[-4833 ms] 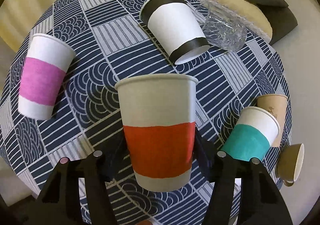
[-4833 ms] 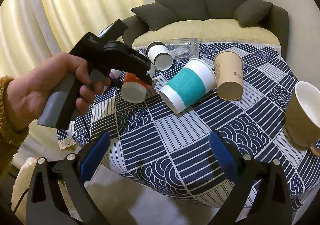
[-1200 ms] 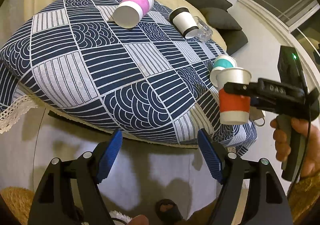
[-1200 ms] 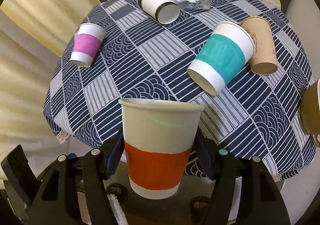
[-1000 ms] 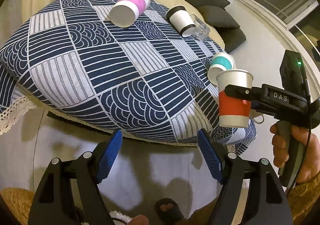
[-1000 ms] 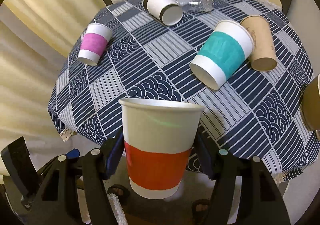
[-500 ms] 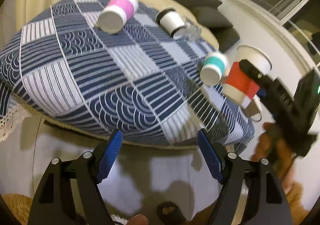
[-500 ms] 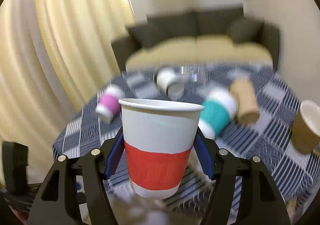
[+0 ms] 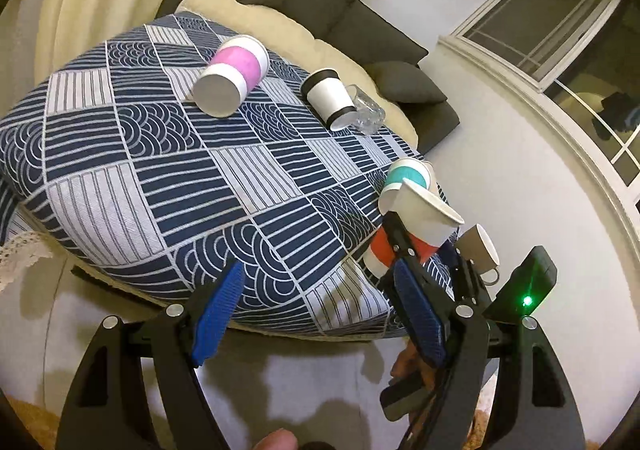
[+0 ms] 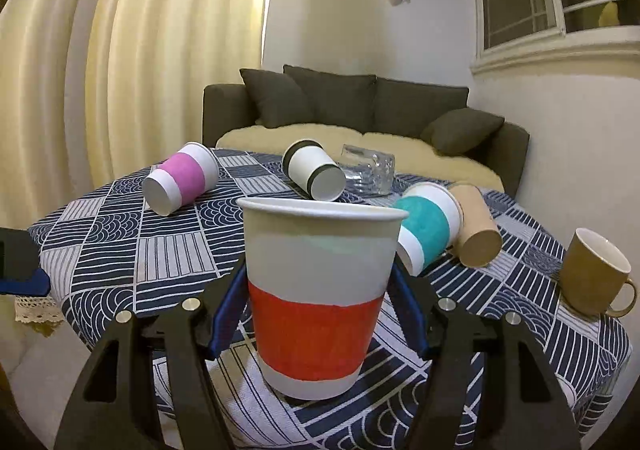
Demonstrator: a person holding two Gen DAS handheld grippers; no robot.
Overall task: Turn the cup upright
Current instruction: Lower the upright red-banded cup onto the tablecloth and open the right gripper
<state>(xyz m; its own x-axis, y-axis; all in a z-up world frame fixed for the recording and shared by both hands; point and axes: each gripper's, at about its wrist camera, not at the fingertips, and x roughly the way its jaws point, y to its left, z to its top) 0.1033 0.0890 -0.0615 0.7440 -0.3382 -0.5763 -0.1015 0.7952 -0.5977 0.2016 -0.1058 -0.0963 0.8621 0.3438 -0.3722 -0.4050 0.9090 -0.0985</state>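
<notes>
Red-banded cup (image 10: 320, 298) upright, apparently touching tablecloth (image 10: 120, 250), right gripper (image 10: 316, 314) clamped

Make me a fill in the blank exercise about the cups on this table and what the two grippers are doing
1. The right gripper is shut on the white paper cup with the ____ band.
2. The left gripper is open and holds ____.
3. The paper cup with the pink band lies on its ____ on the patterned tablecloth.
4. The tan ceramic mug stands ____.

Missing words: red; nothing; side; upright
</notes>
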